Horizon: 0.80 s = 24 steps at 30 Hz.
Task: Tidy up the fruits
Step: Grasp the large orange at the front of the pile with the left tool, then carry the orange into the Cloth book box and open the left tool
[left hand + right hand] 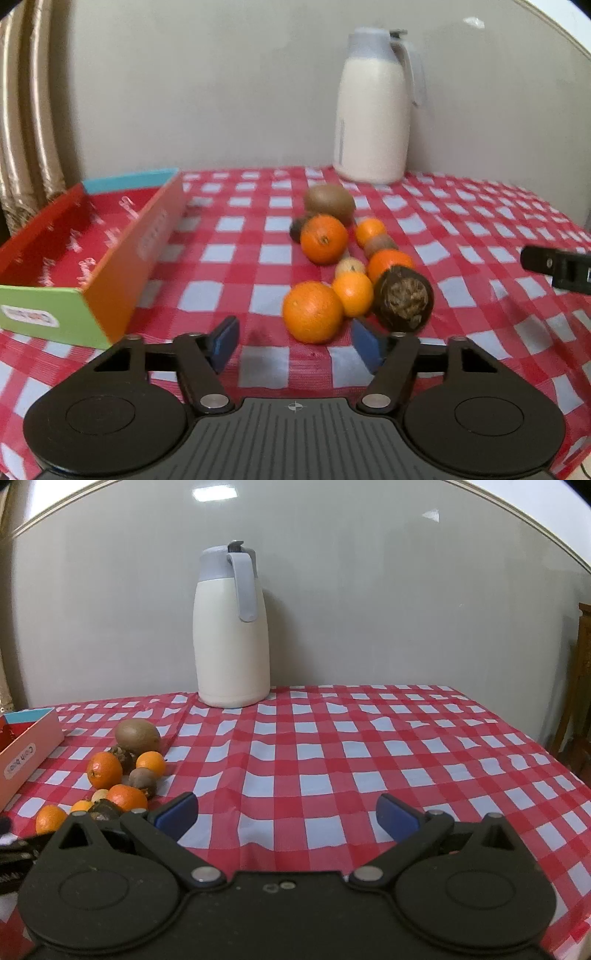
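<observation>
A pile of fruit lies on the red checked tablecloth (258,254): several oranges, the nearest one (312,312) just ahead of my open, empty left gripper (295,343), a dark round fruit (404,297) to its right, and a kiwi (328,203) at the back. A shallow coloured box (74,240) with a red inside stands to the left. My right gripper (288,816) is open and empty, to the right of the pile (122,775); its tip shows in the left wrist view (554,264).
A white thermos jug with a grey lid (373,110) stands at the back against the wall; it also shows in the right wrist view (231,627). A curtain (26,110) hangs at the left. The tablecloth (406,757) stretches to the right.
</observation>
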Motion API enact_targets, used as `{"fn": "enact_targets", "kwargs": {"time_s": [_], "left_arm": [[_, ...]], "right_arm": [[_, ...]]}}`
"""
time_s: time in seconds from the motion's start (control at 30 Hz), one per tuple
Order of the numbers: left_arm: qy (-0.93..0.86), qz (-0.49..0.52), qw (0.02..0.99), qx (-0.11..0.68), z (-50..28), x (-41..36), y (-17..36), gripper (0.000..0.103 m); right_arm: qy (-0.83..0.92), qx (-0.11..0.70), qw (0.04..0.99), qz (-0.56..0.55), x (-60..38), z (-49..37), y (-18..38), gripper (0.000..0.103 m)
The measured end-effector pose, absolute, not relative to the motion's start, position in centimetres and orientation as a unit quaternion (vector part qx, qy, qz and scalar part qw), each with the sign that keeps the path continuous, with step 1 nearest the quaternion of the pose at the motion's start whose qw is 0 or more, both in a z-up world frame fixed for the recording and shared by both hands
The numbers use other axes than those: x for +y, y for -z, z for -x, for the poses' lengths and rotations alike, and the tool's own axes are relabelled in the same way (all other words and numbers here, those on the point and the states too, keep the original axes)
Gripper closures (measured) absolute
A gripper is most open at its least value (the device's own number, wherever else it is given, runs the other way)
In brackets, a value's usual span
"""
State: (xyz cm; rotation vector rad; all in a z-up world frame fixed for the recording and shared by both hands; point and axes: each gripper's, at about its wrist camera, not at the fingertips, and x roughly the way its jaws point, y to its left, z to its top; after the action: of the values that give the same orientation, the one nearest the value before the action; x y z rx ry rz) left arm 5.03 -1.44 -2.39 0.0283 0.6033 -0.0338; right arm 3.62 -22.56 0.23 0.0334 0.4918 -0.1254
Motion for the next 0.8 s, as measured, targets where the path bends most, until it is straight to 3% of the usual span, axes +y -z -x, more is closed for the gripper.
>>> {"fn": "enact_targets", "kwargs": {"time_s": [0.2, 0.33, 0.8], "left_arm": [[0.026, -0.02, 0.953, 0.301, -6.2, -1.9, 2.8, 0.041], [0.034, -0.014, 0.95, 0.31, -7.2, -1.6, 3.2, 0.064], [-0.014, 0.015, 0.971, 0.238, -5.0, 4.8, -0.1, 0.066]], "right_arm": [[0.061, 0.247, 0.967, -0.026, -22.6, -4.7, 0.0, 0.0], [0.06, 0.247, 0.967, -0.035, -22.4, -5.2, 0.1, 0.0], [0.047, 0.231, 0.971, -0.029, -20.9, -5.7, -0.3, 0.0]]}}
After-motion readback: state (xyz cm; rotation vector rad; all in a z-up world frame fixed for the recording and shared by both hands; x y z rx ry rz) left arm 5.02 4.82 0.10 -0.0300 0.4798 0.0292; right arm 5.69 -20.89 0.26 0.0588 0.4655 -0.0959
